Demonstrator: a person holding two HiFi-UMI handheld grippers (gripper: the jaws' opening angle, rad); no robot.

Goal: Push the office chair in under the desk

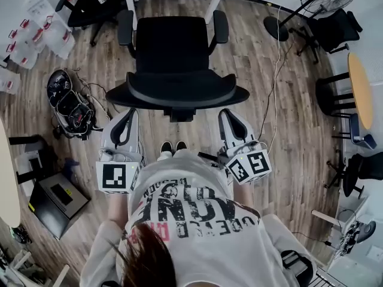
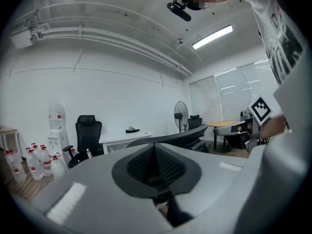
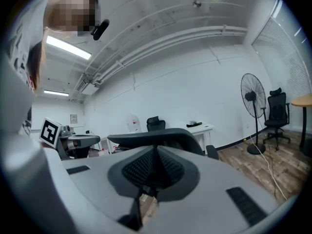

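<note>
Wide wooden floor (image 1: 263, 100), and at its far side the white bench (image 2: 124, 136), only its legs showing at the top edge of the head view. Between bench and person, the office chair (image 1: 173, 46): seat turned toward the bench and, by the look of it, not yet tucked under, with the curved backrest (image 1: 173, 91) nearest the person.

Best pushed from that backrest rim, one contact on each side of centre, for a straight roll rather than a swivel. Left hand-held gripper (image 1: 129, 116) pressed together on nothing, just behind the rim's left end. Right hand-held gripper (image 1: 227, 115) likewise closed and empty, just behind the right end. Contact with the rim: impossible to tell from these views. Keep both closed and use them as blunt pushers. Press evenly, and level rather than downward, to avoid tipping the back. Line the armrests (image 1: 220, 26) up between the bench legs before committing; likely to catch otherwise. Mind the thin white cable (image 1: 276, 70) on the floor to the chair's right: risk of a snag under a castor on any drift that way.

Writing: large block letters on the shirt (image 1: 197, 208), upside down and creased, not safely readable. Black-and-white square patterns on the marker cubes (image 1: 118, 176), no letters. Red labels on the water bottles (image 2: 34, 160), too small to read.
</note>
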